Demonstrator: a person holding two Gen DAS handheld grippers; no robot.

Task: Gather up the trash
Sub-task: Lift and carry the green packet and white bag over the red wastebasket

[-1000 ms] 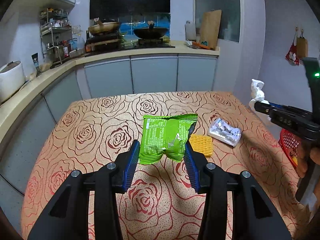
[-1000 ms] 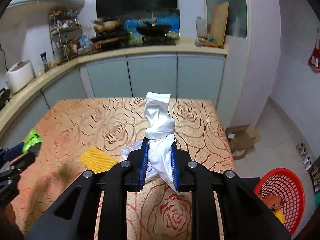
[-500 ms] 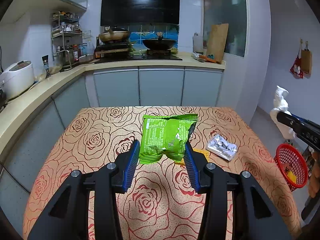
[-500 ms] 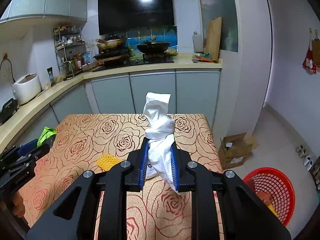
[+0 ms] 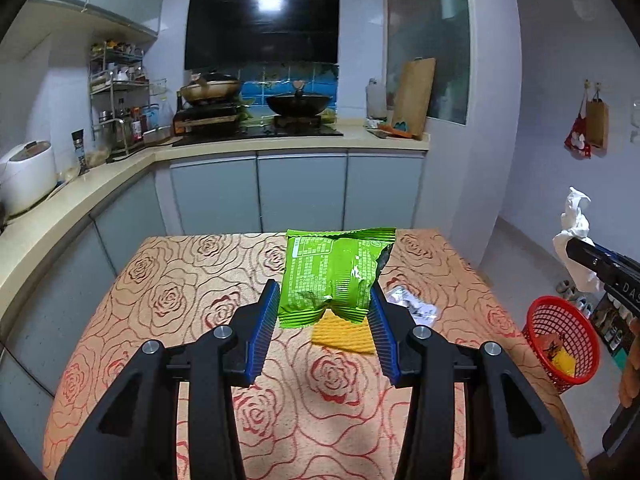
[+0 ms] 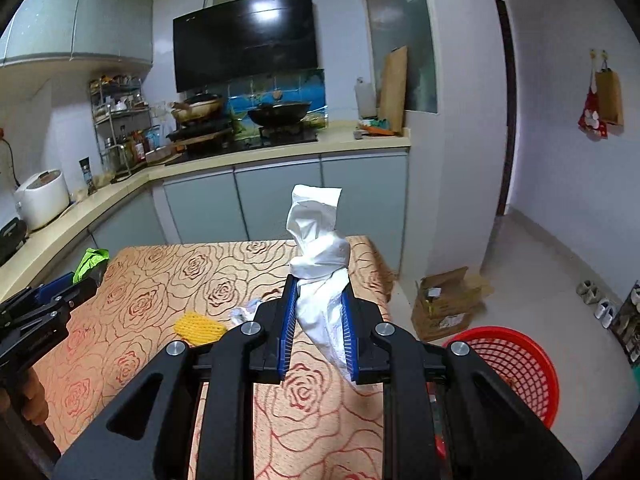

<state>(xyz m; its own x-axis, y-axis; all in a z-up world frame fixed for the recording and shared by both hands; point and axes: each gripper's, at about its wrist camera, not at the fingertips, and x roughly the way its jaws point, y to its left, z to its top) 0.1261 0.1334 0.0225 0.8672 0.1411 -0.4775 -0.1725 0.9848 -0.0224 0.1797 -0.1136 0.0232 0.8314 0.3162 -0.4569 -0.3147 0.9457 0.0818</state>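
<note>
A: Nearest to you, your left gripper had its fingers clamped on the green snack packet, which was held clear above the bench. Your right gripper had its fingers closed tight on the crumpled white tissue, also lifted off the cloth.

B: And what was left lying further out?

A: On the bench, past both loads, a yellow foam net and a silver wrapper lay just beside each other, not yet collected. Beyond the bench's right edge, the red basket sat on the floor with some scraps already in it. A cardboard box stood near it.

B: How should you have handled the carry?

A: By my reading, you were mid-transfer. Best to keep both grips firm, bring each load over the basket's mouth, and release low, since tissue and packet are light and likely to drift. The tissue's loose tail hung below the fingers and could have snagged the rim.
</note>
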